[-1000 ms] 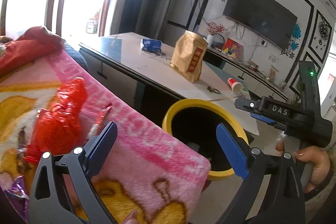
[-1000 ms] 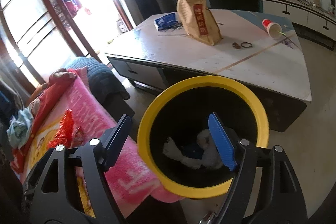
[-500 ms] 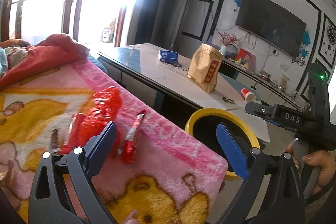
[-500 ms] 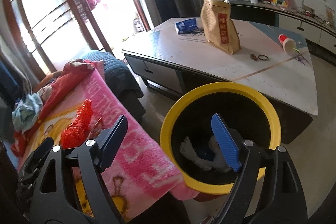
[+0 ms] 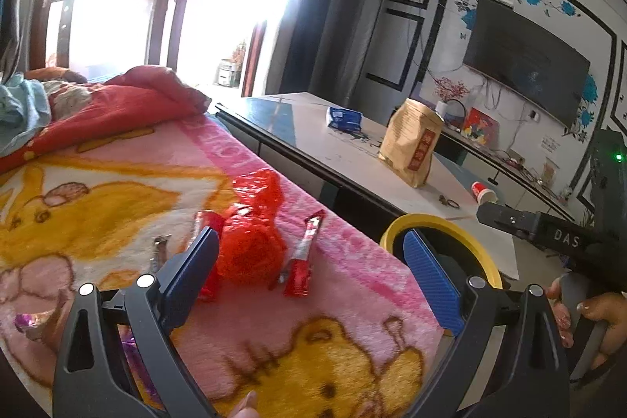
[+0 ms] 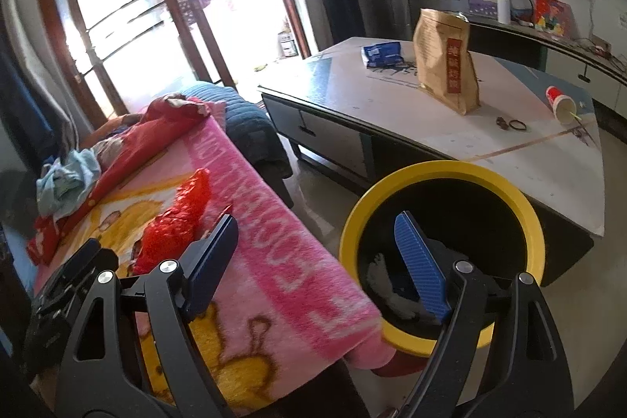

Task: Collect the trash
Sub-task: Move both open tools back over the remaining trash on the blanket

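1. Fingers of left gripper point(image 5: 311, 275) spread wide, nothing between them, hovering low over pink blanket point(image 5: 352, 308) and aimed at the trash lying there.
2. Framed between those fingers: crumpled red plastic bag point(image 5: 250, 245) with red snack wrapper point(image 5: 301, 257) just beside it, both resting loose on the blanket within easy reach.
3. Fingers of right gripper point(image 6: 319, 269) likewise spread and empty, poised beside yellow-rimmed bin point(image 6: 443, 339), probably waiting near the drop point.
4. Bin parked close against the bed edge, some white scrap already inside, likely to keep carries short.
5. Farther off on counter point(image 6: 450, 128): brown paper bag point(image 6: 446, 61), tipped red cup point(image 6: 560, 102).
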Available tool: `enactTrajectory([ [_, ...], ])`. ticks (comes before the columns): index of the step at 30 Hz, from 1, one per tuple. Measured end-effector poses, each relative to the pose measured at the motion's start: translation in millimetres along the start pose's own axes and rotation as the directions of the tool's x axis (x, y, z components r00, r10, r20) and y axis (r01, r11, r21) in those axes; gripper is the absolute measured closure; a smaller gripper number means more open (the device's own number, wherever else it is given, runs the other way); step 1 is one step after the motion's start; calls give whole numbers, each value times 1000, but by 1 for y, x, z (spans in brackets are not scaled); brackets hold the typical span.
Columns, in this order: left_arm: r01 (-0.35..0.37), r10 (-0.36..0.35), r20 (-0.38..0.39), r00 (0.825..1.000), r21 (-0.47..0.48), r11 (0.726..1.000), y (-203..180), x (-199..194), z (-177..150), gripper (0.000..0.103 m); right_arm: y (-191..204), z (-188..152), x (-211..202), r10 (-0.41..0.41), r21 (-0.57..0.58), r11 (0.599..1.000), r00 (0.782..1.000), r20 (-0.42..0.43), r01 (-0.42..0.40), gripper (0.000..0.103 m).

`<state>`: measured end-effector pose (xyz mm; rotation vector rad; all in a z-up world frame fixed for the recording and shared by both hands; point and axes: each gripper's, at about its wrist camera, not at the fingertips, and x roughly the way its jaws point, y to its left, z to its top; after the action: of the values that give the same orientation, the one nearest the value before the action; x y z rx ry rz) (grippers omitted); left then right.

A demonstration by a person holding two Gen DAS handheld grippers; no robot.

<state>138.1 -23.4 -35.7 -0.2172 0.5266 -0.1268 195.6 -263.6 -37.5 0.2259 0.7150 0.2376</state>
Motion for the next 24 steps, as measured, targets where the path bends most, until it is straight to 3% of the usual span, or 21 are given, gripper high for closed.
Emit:
enactTrajectory([
  [24, -112, 116, 41, 992, -102, 988, 66, -28, 8, 11, 76, -15, 9, 126, -145, 981, 991, -46, -131, 29],
])
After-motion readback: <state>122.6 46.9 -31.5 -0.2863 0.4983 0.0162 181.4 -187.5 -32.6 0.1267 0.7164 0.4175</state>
